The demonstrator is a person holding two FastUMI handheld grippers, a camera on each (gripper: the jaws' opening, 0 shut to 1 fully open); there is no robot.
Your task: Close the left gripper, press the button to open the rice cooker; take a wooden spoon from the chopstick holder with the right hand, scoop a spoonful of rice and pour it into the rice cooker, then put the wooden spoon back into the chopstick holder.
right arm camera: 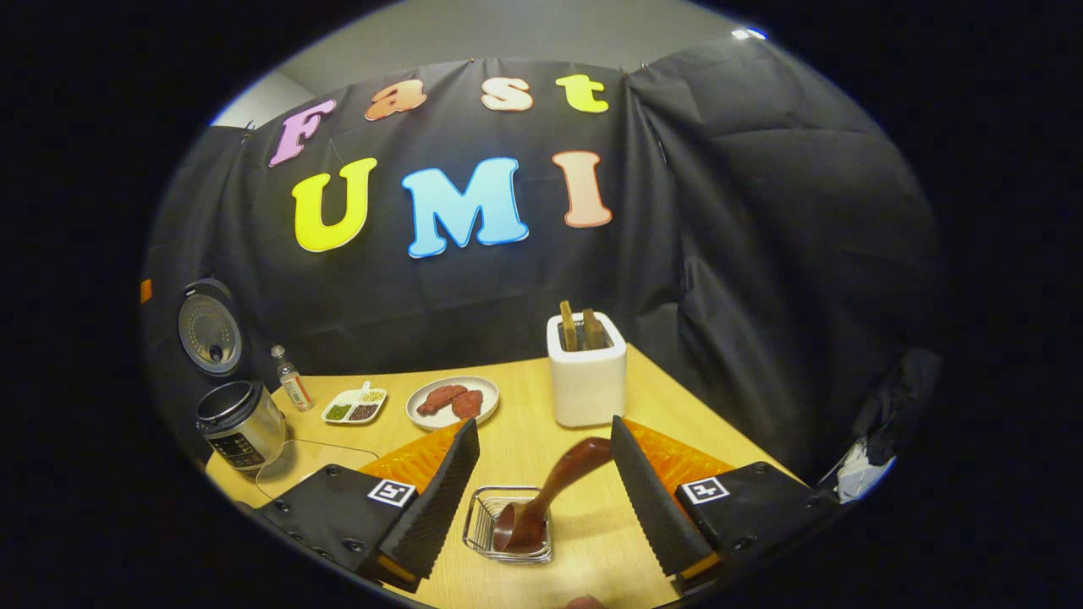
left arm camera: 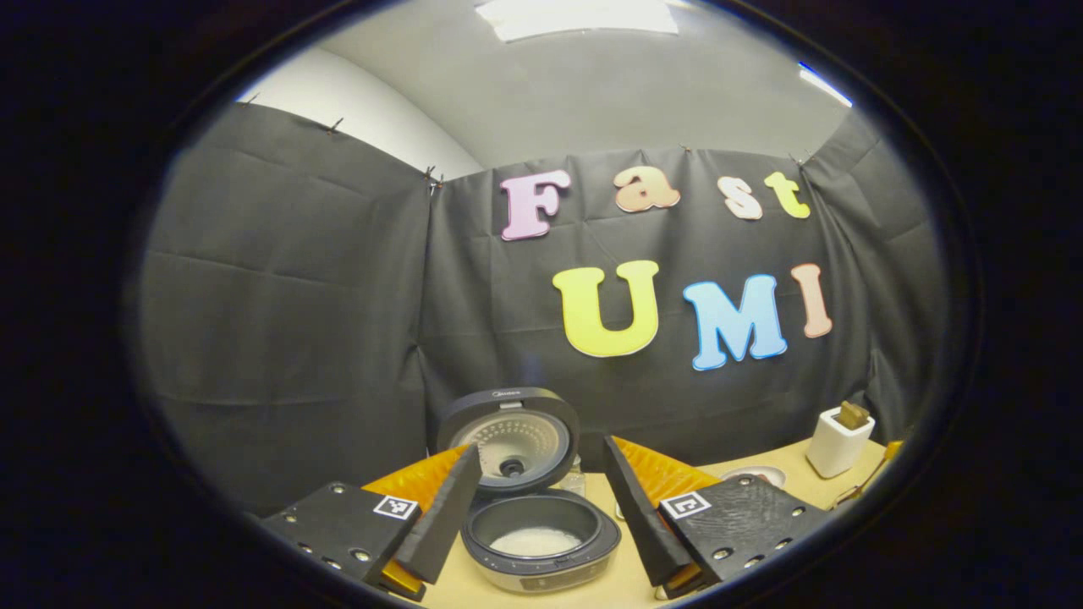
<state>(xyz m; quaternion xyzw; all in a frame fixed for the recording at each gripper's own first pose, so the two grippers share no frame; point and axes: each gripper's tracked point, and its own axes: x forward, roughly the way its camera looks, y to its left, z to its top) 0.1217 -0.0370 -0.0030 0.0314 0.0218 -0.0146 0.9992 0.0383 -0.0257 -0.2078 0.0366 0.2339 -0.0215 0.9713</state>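
Right gripper [right arm camera: 541,474]: jaws spread wide, gripping nothing, held low over the light wooden table [right arm camera: 525,423]. Between its fingers, but touching neither as far as I can tell, a dark brown wooden spoon [right arm camera: 546,499] stands tilted in a small wire-mesh chopstick holder [right arm camera: 482,529], bowl end down in the basket, handle leaning up toward the right finger [right arm camera: 647,499].

Just beyond it stands a white rectangular container [right arm camera: 586,381] with two wooden pieces sticking up out of its top. To the left of that, a round white plate [right arm camera: 453,402] with reddish-brown slices of food, then a small white divided dish [right arm camera: 355,408] holding green and dark grains, then a small clear bottle [right arm camera: 292,379] with a red label.

Left gripper [left arm camera: 537,499]: jaws also wide apart, nothing between them, poised just in front of the grey-and-silver round rice cooker [left arm camera: 537,541]. The cooker's lid [left arm camera: 508,440] is raised upright, the inner pot exposed, and a patch of white rice [left arm camera: 535,541] lies at the bottom. In the right gripper view the same cooker sits at the far left edge of the table, lid up.
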